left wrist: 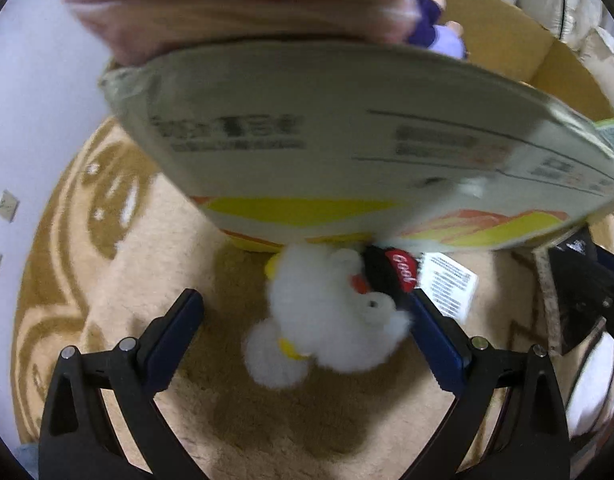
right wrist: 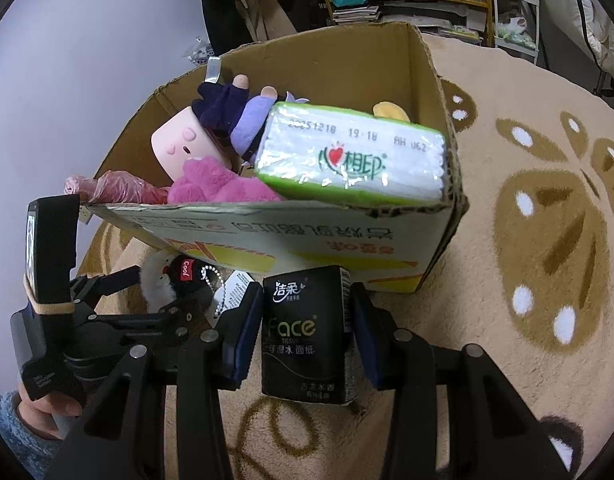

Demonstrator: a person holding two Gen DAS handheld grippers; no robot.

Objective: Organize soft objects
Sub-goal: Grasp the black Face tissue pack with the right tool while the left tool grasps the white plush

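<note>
Left gripper [left wrist: 307,324] is held low over the carpet [left wrist: 107,280], pointed at the near wall of the cardboard box [left wrist: 307,140]. Jaws are spread wide, nothing clamped. A white fluffy plush [left wrist: 327,320] lies on the carpet between the fingers, closer to the right-hand pad and touching or nearly touching it; well apart from the left-hand pad. A small black plush with a red "Cool" patch [left wrist: 391,276] sits just behind the white one, against the foot of the box, with a white paper tag [left wrist: 449,284] to its right. Frame is motion-blurred.

Right gripper [right wrist: 307,332] is held to the right of the left one, also low and aimed at the box. Jaws are closed partway on a black tissue pack [right wrist: 303,336], upright, gripped on both sides by the blue pads. The pack is seen just near of the box's front wall [right wrist: 267,236], not inside; whether it rests on the carpet cannot be told.

Inside the box: green-edged tissue pack [right wrist: 347,156] lying tilted on the near right corner, pink square-faced plush [right wrist: 183,148], purple doll [right wrist: 235,116], magenta plush [right wrist: 215,184], pink plastic bag [right wrist: 115,188] at the near left, yellow item [right wrist: 391,112] at the far right, mostly hidden.

The left gripper's body is seen at left in the right wrist view, held by a hand [right wrist: 39,408] in a blue fuzzy sleeve.
</note>
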